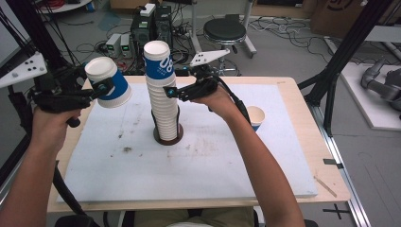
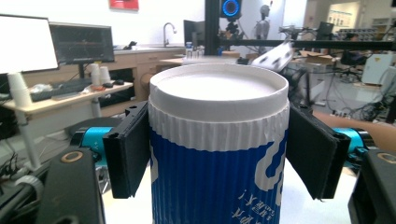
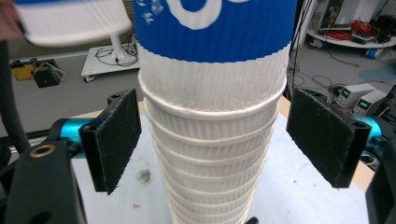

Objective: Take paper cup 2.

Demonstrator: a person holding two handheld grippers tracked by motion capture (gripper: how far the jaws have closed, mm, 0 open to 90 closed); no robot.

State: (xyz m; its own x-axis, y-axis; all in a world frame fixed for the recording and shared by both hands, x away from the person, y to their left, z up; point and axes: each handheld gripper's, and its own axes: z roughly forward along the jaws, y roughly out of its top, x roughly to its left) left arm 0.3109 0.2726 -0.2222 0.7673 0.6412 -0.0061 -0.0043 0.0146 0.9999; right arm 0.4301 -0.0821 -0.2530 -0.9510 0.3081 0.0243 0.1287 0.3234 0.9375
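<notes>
A tall stack of upside-down blue-and-white paper cups (image 1: 160,66) stands on a dark round base (image 1: 168,138) in the middle of the white board. My right gripper (image 1: 172,91) straddles the stack partway up. In the right gripper view its pads (image 3: 116,140) meet a cup rim of the stack (image 3: 212,102) on both sides. My left gripper (image 1: 105,87) is up and to the left of the stack, shut on a single upside-down paper cup (image 1: 112,78). That cup (image 2: 217,140) sits squeezed between both pads in the left gripper view.
Another paper cup (image 1: 256,117) stands upright on the white board (image 1: 213,165) to the right, behind my right forearm. The board lies on a wooden table (image 1: 326,156). A stool (image 1: 224,30) and electronics boxes stand on the floor beyond the far edge.
</notes>
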